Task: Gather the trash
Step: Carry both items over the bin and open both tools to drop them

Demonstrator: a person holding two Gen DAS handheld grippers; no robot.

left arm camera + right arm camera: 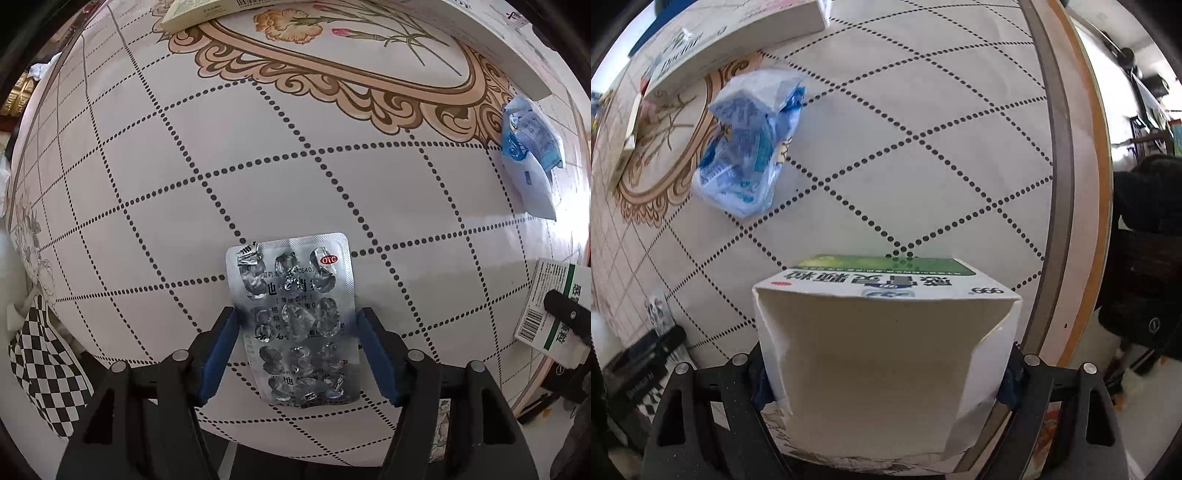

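A used silver blister pack (295, 295) lies flat on the white table (155, 155) with its dotted grid. My left gripper (297, 326) points down over it, blue pads pressed against the pack's two long edges. In the right wrist view my right gripper (886, 373) is shut on a white and green medicine box (882, 332), whose open end faces the camera; its sides are dented at the pads. That box (550, 314) also shows at the right edge of the left wrist view. The left gripper (646, 350) appears at the lower left of the right wrist view.
A crumpled blue and white plastic bag (528, 158) (750, 140) lies on the table between the two grippers. Flat cartons (199, 11) (738, 37) rest near the flower medallion. The table's rim (1071, 184) runs close on the right. A checkered cloth (44, 362) hangs past the left edge.
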